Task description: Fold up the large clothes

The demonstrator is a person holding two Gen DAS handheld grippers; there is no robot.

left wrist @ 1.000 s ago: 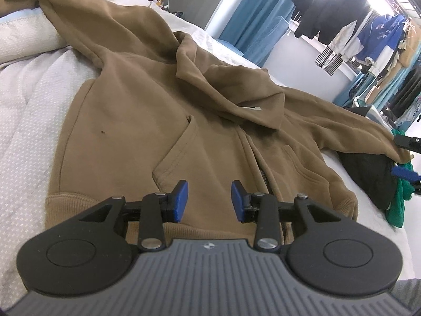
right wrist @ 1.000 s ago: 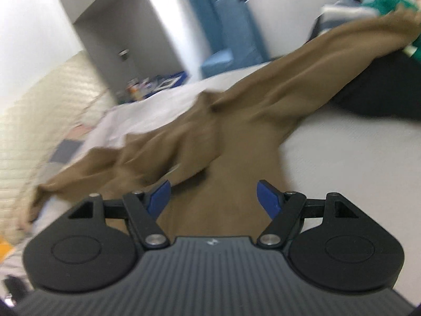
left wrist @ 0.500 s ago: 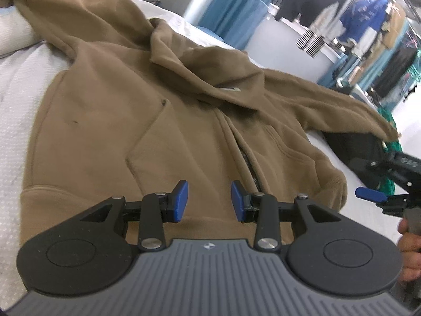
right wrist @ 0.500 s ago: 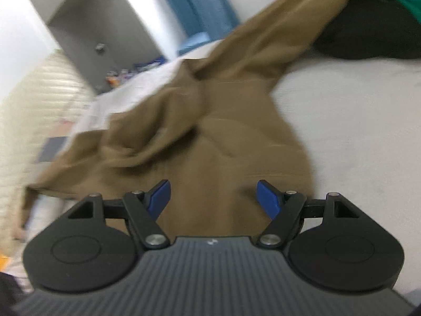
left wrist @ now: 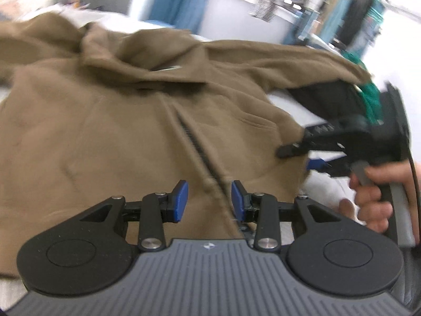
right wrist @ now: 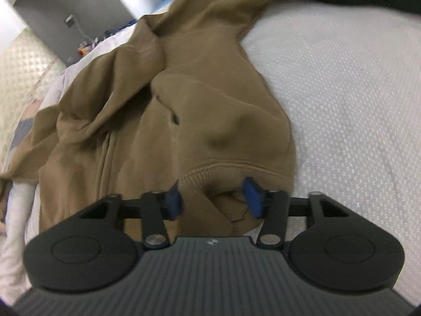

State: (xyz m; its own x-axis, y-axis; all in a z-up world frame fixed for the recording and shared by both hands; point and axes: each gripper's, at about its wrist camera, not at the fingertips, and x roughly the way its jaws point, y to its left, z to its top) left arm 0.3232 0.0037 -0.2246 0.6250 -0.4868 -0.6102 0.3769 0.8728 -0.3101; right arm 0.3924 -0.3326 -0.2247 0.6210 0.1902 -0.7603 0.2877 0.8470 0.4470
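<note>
Right wrist, brown hoodie (right wrist: 163, 121) hem between closing jaws, white bedspread (right wrist: 355, 92)

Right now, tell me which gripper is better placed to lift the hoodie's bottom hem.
Right. The right gripper has been closing its jaws around the ribbed hem corner of the brown hoodie, with fabric bunched between them. The left gripper has only its open jaws over the zipper, gripping nothing.
</note>
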